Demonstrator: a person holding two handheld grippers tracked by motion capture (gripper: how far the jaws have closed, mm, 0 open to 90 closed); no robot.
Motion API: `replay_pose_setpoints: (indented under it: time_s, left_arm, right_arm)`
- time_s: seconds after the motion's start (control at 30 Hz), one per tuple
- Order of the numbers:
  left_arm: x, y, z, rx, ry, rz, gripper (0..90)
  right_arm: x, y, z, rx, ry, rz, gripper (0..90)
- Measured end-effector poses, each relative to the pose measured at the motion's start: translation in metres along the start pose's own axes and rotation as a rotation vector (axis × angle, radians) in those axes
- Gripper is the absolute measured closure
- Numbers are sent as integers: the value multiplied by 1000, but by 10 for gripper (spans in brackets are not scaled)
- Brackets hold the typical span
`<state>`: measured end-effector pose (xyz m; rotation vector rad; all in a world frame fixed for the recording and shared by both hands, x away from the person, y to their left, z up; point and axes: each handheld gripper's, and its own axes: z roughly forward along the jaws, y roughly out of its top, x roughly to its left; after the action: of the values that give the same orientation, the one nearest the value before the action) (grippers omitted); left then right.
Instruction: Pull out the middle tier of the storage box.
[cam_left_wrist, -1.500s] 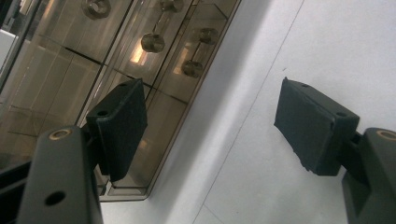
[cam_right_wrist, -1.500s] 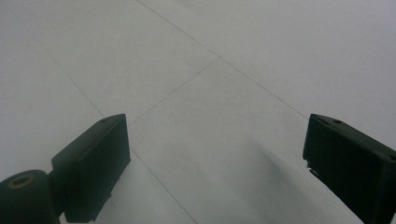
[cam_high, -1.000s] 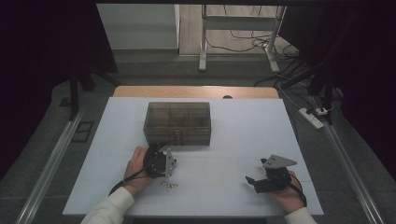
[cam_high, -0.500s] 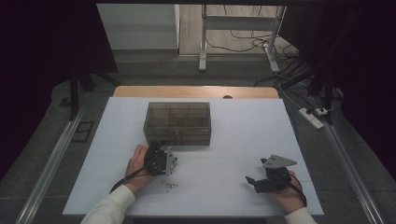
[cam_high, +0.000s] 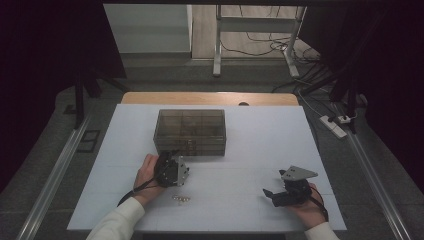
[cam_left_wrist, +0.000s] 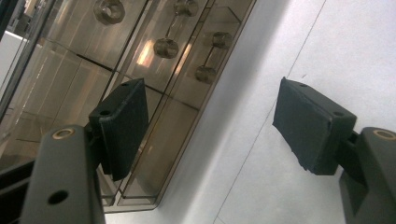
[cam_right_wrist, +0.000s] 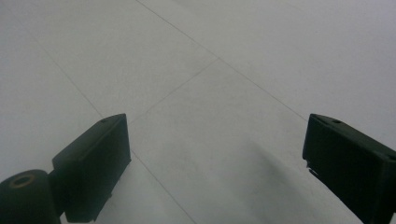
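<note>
high view: we see the smoky clear drawer box (cam_high: 190, 131) mid-table (cam_high: 260, 145), our left gripper (cam_high: 172, 170) just before its front, jaws wide and empty. we judge it rigid, slick, fairly light; the small drawer knobs (cam_left_wrist: 166, 47) are the hold. right gripper (cam_high: 276, 196) rests apart, jaws spread, empty. tiny metal bits (cam_high: 182, 199) lie nearby.

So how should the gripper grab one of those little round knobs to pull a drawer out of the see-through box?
Probably by the knob itself, coming straight at the front of the drawer box. Each knob juts out from the drawer face on a short stem, so the left gripper, its fingers open and empty, could likely close on either side of the round head.
</note>
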<state>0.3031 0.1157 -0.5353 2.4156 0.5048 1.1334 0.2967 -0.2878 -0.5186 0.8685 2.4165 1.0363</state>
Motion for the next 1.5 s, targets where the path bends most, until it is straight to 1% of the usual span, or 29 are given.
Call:
replay_pose_setpoints:
  time_s: [0.03,0.07,0.43,0.67,0.8,0.93,1.07,1.1,1.17,1.23,1.33,1.37,1.4,1.5]
  left_arm:
    - [1,0,0,6,2,6,263]
    - [1,0,1,0,2,-2,264]
    - [2,-1,3,4,5,-5,264]
    - [7,-1,5,13,29,-4,264]
    - [8,-1,7,0,43,-12,267]
    - [6,0,8,-6,59,1,284]
    - [5,2,10,-12,61,9,290]
    - [5,2,10,-7,61,17,292]
    - [5,3,11,-11,63,13,295]
    - [6,4,11,-6,69,20,302]
    - [5,5,12,-20,72,17,324]
    - [6,6,11,-9,76,35,330]
    - [5,6,12,-17,79,35,335]
    - [4,8,13,-16,81,45,341]
  right_arm:
    - [0,0,0,1,0,-1,74]
    - [0,0,0,1,0,-1,75]
    - [0,0,0,-3,-1,2,75]
    - [0,0,0,3,1,0,75]
    - [0,0,0,-1,-1,3,75]
    - [0,0,0,3,1,1,75]
    - [0,0,0,1,0,3,75]
    - [0,0,0,1,-1,3,75]
    - [0,0,0,1,-1,3,74]
    - [0,0,0,2,0,2,75]
    - [0,0,0,3,-1,2,75]
    - [0,0,0,2,-1,2,75]
    - [0,0,0,2,-2,3,74]
    - [0,0,0,0,-3,4,75]
